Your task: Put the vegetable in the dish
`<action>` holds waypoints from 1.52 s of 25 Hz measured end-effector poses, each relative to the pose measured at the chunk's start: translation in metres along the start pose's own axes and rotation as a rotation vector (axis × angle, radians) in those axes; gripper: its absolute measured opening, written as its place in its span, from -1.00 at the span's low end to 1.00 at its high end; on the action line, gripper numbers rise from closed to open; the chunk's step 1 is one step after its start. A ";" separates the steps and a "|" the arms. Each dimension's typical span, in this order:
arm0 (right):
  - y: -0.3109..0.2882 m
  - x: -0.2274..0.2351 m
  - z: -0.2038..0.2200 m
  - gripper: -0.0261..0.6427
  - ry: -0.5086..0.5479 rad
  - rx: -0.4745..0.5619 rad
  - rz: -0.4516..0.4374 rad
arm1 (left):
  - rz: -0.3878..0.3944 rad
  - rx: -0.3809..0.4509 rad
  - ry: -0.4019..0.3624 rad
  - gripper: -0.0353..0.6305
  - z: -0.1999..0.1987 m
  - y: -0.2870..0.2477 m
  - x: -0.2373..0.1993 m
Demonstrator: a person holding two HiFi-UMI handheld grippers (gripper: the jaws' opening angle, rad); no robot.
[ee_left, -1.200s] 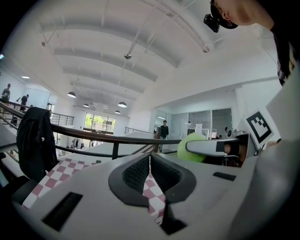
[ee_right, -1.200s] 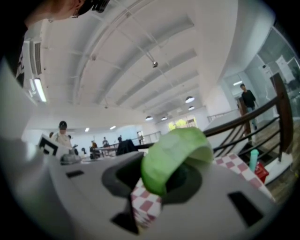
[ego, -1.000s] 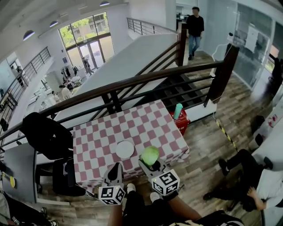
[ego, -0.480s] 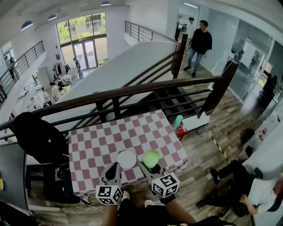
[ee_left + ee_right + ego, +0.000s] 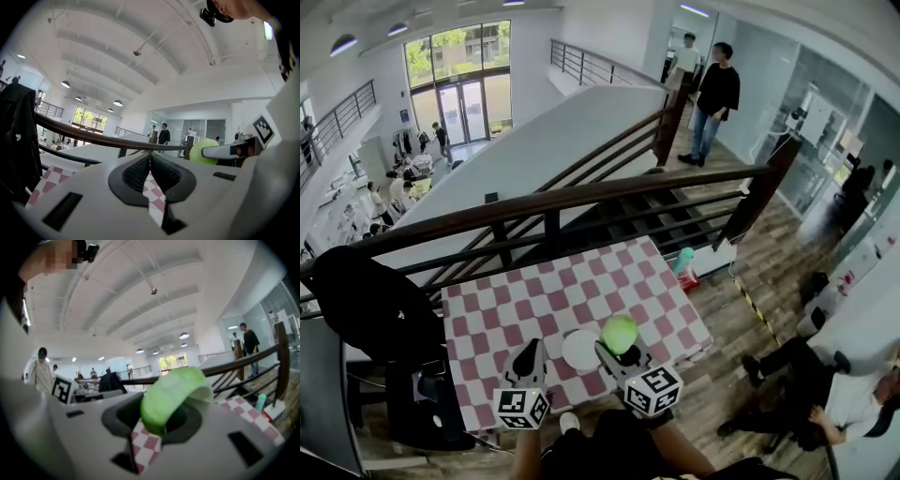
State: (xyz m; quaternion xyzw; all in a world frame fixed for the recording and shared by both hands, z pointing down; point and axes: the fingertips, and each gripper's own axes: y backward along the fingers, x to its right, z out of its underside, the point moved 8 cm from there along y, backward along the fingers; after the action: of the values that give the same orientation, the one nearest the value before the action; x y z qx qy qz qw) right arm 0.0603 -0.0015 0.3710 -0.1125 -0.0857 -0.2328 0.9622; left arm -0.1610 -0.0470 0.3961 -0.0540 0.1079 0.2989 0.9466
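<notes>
My right gripper (image 5: 619,349) is shut on a pale green, rounded vegetable (image 5: 619,333), held above the near edge of the checkered table (image 5: 516,314). In the right gripper view the vegetable (image 5: 176,397) fills the space between the jaws. A small white dish (image 5: 579,350) lies on the table just left of the vegetable, partly hidden by the right gripper. My left gripper (image 5: 528,357) hovers at the near edge, left of the dish, shut and with nothing in it; its pads (image 5: 140,172) meet. From the left gripper view the vegetable (image 5: 202,151) shows at the right.
A dark railing (image 5: 581,202) borders the table's far side, with stairs beyond. A black chair (image 5: 366,309) stands left of the table. A teal bottle on a red crate (image 5: 682,265) sits at the right corner. Two people (image 5: 708,89) stand far off; another sits at lower right (image 5: 853,394).
The view has shifted, so the table sits more to the centre. The vegetable now hangs right next to the dish. Both grippers keep their jaws as before.
</notes>
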 end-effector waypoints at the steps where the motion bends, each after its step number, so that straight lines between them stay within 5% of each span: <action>1: -0.002 -0.001 0.005 -0.56 -0.009 -0.017 0.005 | -0.003 -0.006 0.014 -0.81 0.003 0.000 -0.007; 8: -0.020 0.018 0.021 -0.56 -0.039 -0.069 0.024 | -0.006 -0.046 0.037 -0.81 0.024 -0.010 -0.029; 19: -0.058 0.088 0.067 -0.56 -0.149 -0.200 -0.226 | 0.009 -0.133 0.023 -0.81 0.066 -0.056 -0.043; 25: -0.076 0.123 0.107 -0.56 -0.172 -0.315 -0.219 | 0.022 -0.184 0.001 -0.81 0.086 -0.086 -0.051; 38: -0.115 0.104 0.151 -0.56 -0.294 -0.454 -0.326 | 0.019 -0.310 0.079 -0.81 0.132 -0.081 -0.069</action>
State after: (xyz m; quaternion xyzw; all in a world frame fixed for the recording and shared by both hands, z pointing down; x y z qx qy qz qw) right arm 0.0808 -0.1072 0.5593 -0.3414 -0.1866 -0.3786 0.8398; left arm -0.1467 -0.1296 0.5438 -0.2101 0.0983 0.3184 0.9191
